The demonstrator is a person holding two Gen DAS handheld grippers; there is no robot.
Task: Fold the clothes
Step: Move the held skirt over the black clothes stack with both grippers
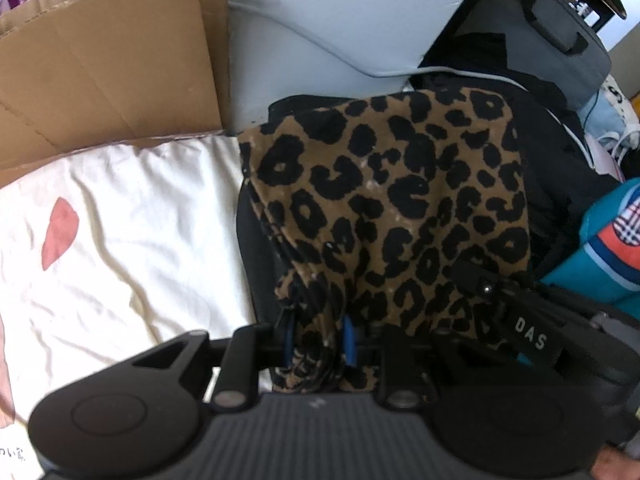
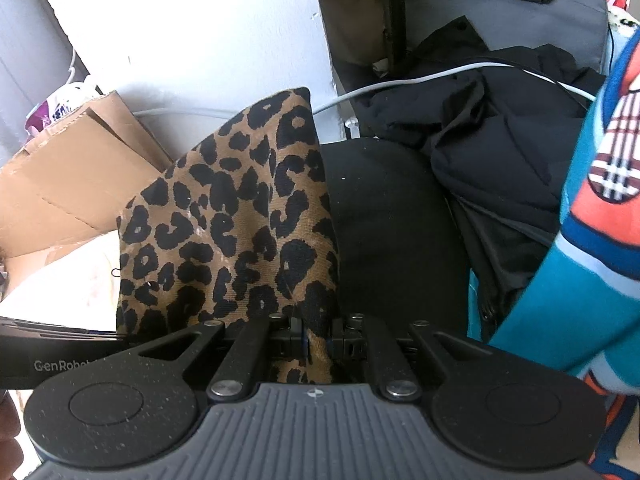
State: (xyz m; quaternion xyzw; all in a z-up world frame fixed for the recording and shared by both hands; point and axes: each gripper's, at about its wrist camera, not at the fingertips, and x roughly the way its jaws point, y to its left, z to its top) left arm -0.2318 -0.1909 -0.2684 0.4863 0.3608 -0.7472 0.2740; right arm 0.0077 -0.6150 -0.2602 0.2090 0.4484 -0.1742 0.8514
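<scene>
We see left tool (image 1: 318, 340) pinching leopard-print garment (image 1: 384, 208) | right tool (image 2: 318, 338) likewise clamped on it | cloth spreads up-frame from both, centre | tools side by side, equally near.

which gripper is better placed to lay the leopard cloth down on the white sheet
Left, probably. The left gripper and right gripper are both shut on the leopard cloth, but the white sheet lies right beside the left one, while the right one mostly faces black clothing.
</scene>
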